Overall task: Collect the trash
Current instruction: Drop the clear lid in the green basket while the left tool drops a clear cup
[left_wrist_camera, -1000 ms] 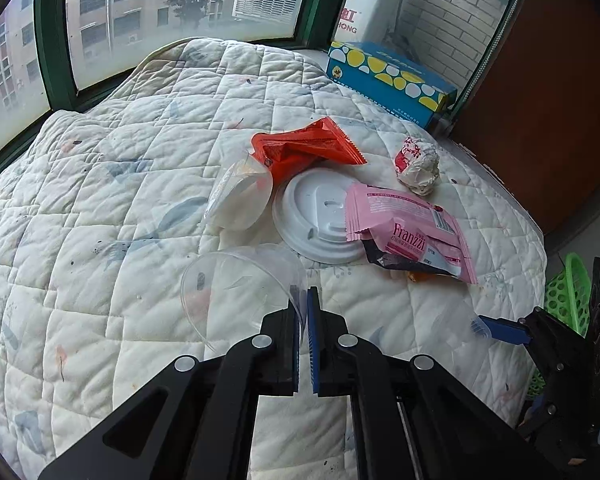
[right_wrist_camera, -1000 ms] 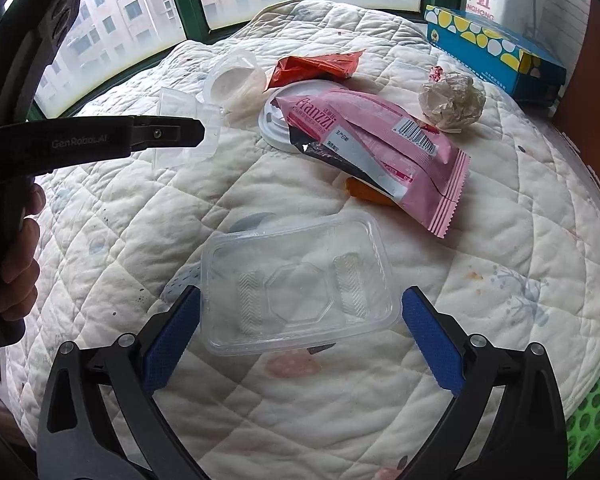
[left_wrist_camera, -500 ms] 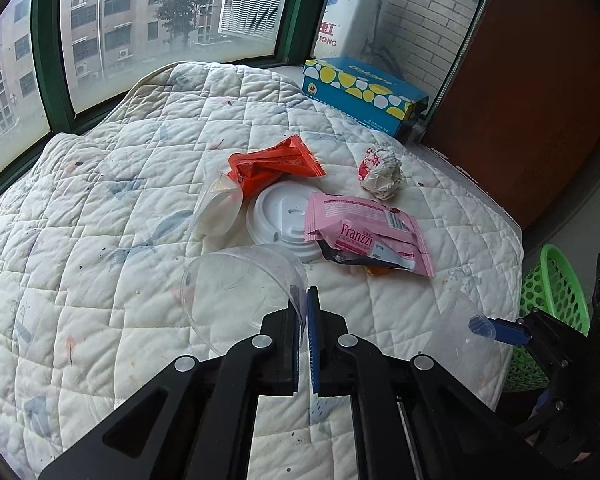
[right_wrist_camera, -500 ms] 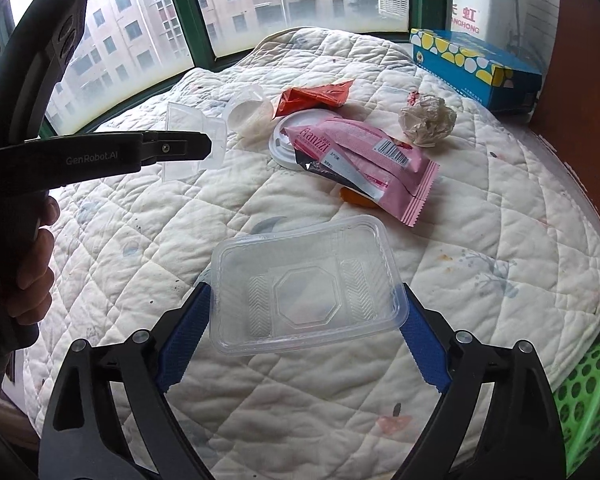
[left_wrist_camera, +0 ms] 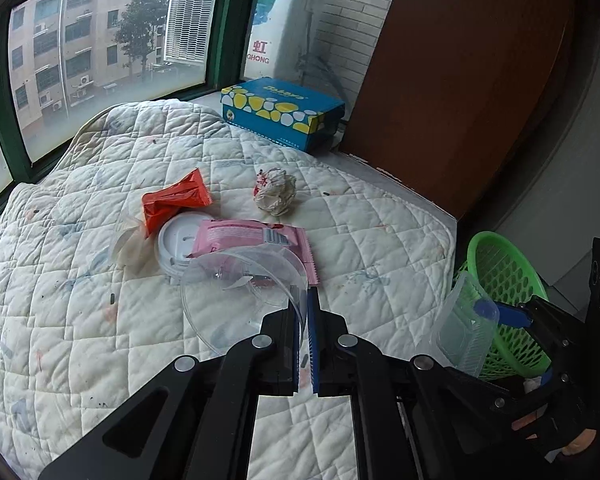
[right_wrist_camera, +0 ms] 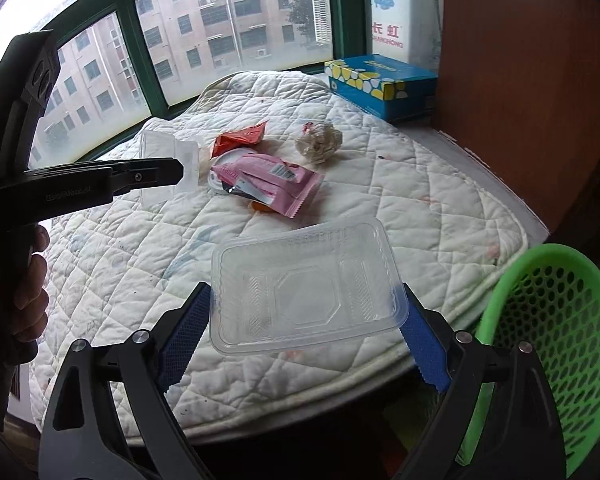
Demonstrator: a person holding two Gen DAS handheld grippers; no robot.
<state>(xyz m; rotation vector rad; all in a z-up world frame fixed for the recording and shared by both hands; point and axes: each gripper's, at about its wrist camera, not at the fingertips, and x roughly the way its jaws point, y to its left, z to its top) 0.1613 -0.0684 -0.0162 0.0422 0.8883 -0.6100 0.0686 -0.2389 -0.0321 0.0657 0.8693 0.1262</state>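
My left gripper point(left_wrist_camera: 305, 312) is shut on the rim of a clear plastic cup point(left_wrist_camera: 240, 284), held above the quilt; it also shows in the right wrist view point(right_wrist_camera: 168, 168). My right gripper point(right_wrist_camera: 306, 312) is shut on a clear rectangular plastic tray point(right_wrist_camera: 306, 284), lifted off the quilt near the green basket point(right_wrist_camera: 556, 328); the tray also shows in the left wrist view point(left_wrist_camera: 466, 324). On the quilt lie a pink wrapper point(left_wrist_camera: 256, 236), a white lid point(left_wrist_camera: 176, 244), an orange wrapper point(left_wrist_camera: 176, 200) and a crumpled paper ball point(left_wrist_camera: 274, 192).
The white quilted table top point(left_wrist_camera: 80, 280) ends at its right edge next to the green mesh basket point(left_wrist_camera: 504, 280) on the floor. A blue tissue box point(left_wrist_camera: 280, 116) stands at the back by the window. A brown panel point(left_wrist_camera: 460, 80) rises on the right.
Both grippers have risen and pulled back from the quilt with the cup and the tray. The right gripper has swung right, bringing the green basket into view.
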